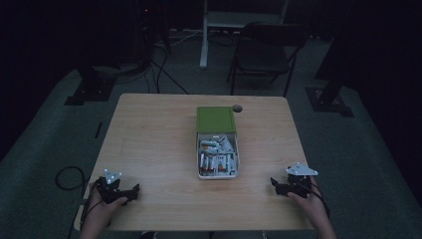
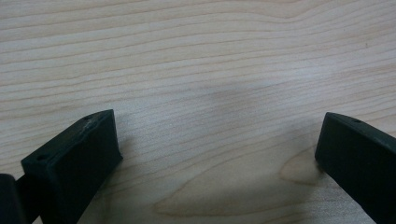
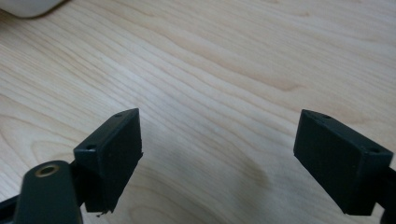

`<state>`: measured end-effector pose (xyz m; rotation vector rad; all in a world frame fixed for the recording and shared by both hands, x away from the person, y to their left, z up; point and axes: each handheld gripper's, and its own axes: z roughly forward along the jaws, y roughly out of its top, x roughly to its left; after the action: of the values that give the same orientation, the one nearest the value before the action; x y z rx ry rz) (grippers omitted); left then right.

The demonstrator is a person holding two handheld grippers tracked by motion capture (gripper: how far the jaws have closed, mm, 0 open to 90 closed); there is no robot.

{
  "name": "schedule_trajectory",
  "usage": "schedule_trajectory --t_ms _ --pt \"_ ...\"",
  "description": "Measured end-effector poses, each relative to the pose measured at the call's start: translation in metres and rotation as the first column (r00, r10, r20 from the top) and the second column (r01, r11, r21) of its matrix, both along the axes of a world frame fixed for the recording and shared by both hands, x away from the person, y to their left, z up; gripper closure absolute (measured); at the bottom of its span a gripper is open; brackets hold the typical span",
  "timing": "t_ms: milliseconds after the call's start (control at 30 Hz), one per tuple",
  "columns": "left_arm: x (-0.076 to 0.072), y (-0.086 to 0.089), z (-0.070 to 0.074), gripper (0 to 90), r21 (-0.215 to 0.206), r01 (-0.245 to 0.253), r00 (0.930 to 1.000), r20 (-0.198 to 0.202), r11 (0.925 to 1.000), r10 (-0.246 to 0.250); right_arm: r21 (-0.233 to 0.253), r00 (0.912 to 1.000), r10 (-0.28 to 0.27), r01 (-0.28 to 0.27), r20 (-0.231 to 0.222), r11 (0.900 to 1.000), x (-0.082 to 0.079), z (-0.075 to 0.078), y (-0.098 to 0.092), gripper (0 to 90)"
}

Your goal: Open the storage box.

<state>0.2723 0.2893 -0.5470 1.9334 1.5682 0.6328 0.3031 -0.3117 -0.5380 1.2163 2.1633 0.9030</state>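
So both grippers are just parked on the table (image 1: 149, 139), jaws spread wide with nothing between them but bare wood. Left gripper (image 1: 130, 192) sits at the near left corner, right gripper (image 1: 276, 185) at the near right. The white box (image 1: 217, 172), full of small white sticks I can't really make out, lies between the two, a bit farther out and well apart from both. Its green lid (image 1: 215, 119) is slid open toward the far end, a dark round hole (image 1: 237, 108) just beside it.
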Motion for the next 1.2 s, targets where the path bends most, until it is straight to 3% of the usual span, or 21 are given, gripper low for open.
schedule_trajectory --t_ms 367,467,667,1200 --pt "0.000 0.000 0.000 0.0 0.000 0.000 1.0000 0.000 1.0000 0.000 0.000 0.9978 0.037 -0.037 -0.055 0.999 -0.004 -0.006 -0.013 13.1" --pt "0.000 0.000 0.000 0.0 0.002 0.001 1.0000 -0.001 1.0000 -0.001 0.029 0.9955 0.057 -0.055 -0.076 0.998 -0.004 -0.010 -0.015 12.3" --pt "0.000 0.000 0.000 0.0 0.002 0.001 1.0000 -0.001 1.0000 -0.001 0.069 0.9916 0.106 -0.101 -0.075 0.993 -0.002 -0.013 -0.020 12.7" --pt "-0.001 0.002 0.000 0.0 0.000 0.018 0.9998 -0.003 0.9998 -0.018 0.076 0.9920 0.093 -0.086 -0.085 0.993 0.001 -0.013 -0.019 12.1"
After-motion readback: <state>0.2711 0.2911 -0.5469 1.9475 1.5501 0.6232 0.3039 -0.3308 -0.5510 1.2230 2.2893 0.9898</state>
